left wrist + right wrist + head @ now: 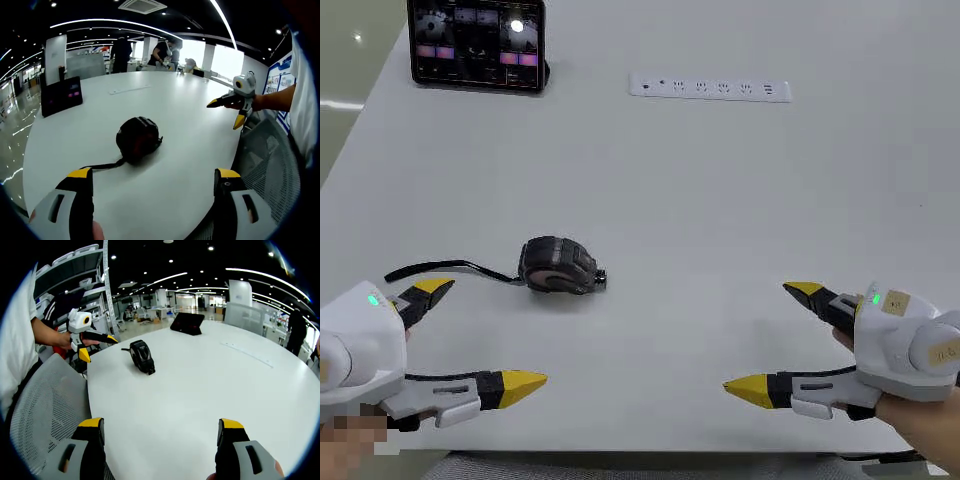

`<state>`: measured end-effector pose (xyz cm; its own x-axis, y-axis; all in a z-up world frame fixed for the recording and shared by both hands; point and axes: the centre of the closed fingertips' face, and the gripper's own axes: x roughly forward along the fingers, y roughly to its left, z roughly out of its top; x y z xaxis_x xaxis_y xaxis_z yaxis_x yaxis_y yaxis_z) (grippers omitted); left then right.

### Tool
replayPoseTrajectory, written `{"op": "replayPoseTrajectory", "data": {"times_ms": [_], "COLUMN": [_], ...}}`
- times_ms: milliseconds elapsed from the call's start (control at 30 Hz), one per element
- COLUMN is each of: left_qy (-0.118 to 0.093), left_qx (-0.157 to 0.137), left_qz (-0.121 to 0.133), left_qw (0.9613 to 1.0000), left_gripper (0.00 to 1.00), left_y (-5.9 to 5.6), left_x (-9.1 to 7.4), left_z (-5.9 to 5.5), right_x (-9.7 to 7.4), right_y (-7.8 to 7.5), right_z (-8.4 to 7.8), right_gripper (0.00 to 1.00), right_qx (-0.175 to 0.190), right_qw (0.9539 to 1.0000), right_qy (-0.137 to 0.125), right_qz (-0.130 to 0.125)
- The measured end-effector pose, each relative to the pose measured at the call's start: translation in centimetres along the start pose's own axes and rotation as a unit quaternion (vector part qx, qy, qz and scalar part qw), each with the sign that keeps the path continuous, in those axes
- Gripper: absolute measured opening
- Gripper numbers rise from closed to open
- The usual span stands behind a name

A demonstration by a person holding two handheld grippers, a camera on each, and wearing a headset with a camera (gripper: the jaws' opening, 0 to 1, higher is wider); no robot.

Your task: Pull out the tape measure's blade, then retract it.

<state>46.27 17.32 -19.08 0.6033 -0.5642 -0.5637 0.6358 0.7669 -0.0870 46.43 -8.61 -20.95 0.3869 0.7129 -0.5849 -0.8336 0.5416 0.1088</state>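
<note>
A black tape measure (558, 266) lies on the white table (720, 200), its black wrist strap (435, 268) trailing to the left. Its blade is inside the case. In the left gripper view the tape measure (138, 138) sits ahead of the wide-apart yellow-tipped jaws. My left gripper (485, 335) stands open at the table's near left, just short of the strap. My right gripper (775, 340) stands open at the near right, well away from the tape measure (142, 356). Nothing is between either pair of jaws.
A tablet (478, 42) stands propped at the far left of the table. A white power strip (710, 88) lies at the far middle. A mesh chair (40, 405) sits at the near edge. People stand in the background.
</note>
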Motion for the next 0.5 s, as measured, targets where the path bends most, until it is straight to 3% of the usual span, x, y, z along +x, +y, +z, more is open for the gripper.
{"op": "replayPoseTrajectory", "data": {"times_ms": [300,500], "left_qy": [0.003,-0.004], "left_qx": [0.021,0.011], "left_qz": [0.005,-0.002], "left_qw": [0.9998,0.9999], "left_gripper": [0.99,0.99], "left_y": [-0.02,-0.08], "left_x": [-0.20,-0.35], "left_z": [-0.21,0.03], "right_x": [-0.17,-0.26], "right_y": [0.16,0.14], "right_z": [-0.14,-0.21], "right_gripper": [0.93,0.93], "right_qx": [0.002,0.003], "right_qw": [1.0000,1.0000], "right_qy": [0.001,0.002], "right_qz": [-0.002,-0.004]}}
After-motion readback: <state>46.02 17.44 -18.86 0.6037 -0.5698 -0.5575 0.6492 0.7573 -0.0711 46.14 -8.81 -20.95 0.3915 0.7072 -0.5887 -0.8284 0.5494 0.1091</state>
